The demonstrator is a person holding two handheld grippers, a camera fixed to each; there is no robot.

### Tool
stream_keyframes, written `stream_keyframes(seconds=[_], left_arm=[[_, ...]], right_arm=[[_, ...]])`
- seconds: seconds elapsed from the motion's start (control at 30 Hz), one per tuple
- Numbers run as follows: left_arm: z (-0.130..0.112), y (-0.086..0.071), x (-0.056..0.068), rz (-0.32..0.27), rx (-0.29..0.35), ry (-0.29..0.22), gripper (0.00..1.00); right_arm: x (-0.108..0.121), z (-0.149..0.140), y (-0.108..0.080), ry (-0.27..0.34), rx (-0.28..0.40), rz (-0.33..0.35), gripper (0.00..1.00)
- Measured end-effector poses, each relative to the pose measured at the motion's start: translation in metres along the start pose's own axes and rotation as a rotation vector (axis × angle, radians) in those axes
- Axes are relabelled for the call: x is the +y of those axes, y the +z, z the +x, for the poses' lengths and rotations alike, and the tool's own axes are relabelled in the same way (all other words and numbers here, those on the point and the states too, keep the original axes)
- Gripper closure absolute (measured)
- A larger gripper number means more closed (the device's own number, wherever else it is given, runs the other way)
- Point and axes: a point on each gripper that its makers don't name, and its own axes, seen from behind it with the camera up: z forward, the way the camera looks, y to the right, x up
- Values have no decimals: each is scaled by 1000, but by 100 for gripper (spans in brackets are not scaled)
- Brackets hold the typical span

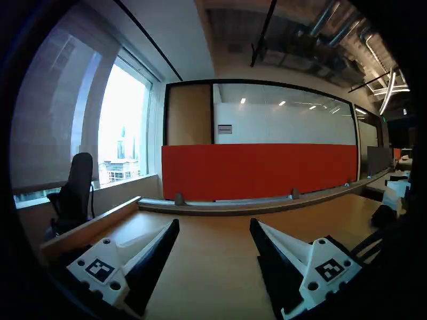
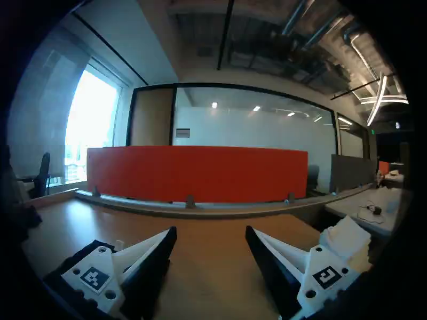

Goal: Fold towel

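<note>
Left gripper view — left hand-held gripper (image 1: 213, 221), jaws wide apart, above wooden desk (image 1: 213, 269) — right hand-held gripper (image 2: 210, 229) equally wide.

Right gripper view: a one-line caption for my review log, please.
Open right claw above a wooden desk, pointed at a red divider panel.

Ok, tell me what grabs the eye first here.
The long bright red divider panel along the far edge of the light wooden desk dominates both views. Left of it glares a sunlit window. Up close, the left gripper and right gripper spread their fingers open over the desk.
</note>
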Motion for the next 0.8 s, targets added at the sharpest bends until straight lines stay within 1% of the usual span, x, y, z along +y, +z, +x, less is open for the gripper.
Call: stream_keyframes(seconds=[0.2, 0.4, 0.5, 0.6, 0.8], left_arm=[[44, -2, -3, 0, 0, 7, 2], [81, -3, -5, -6, -4, 28, 2], [92, -4, -4, -10, -8, 38, 2], [97, -5, -2, -17, -18, 43, 2], [97, -4, 7, -52, -48, 54, 2]], right_arm=[[-3, 52, -1, -4, 13, 6, 1], [-4, 88, -3, -5, 9, 5, 0], [-3, 99, -3, -6, 10, 3, 1], [-2, 107, -4, -8, 12, 3, 0], [-9, 112, -5, -17, -11, 26, 1]])
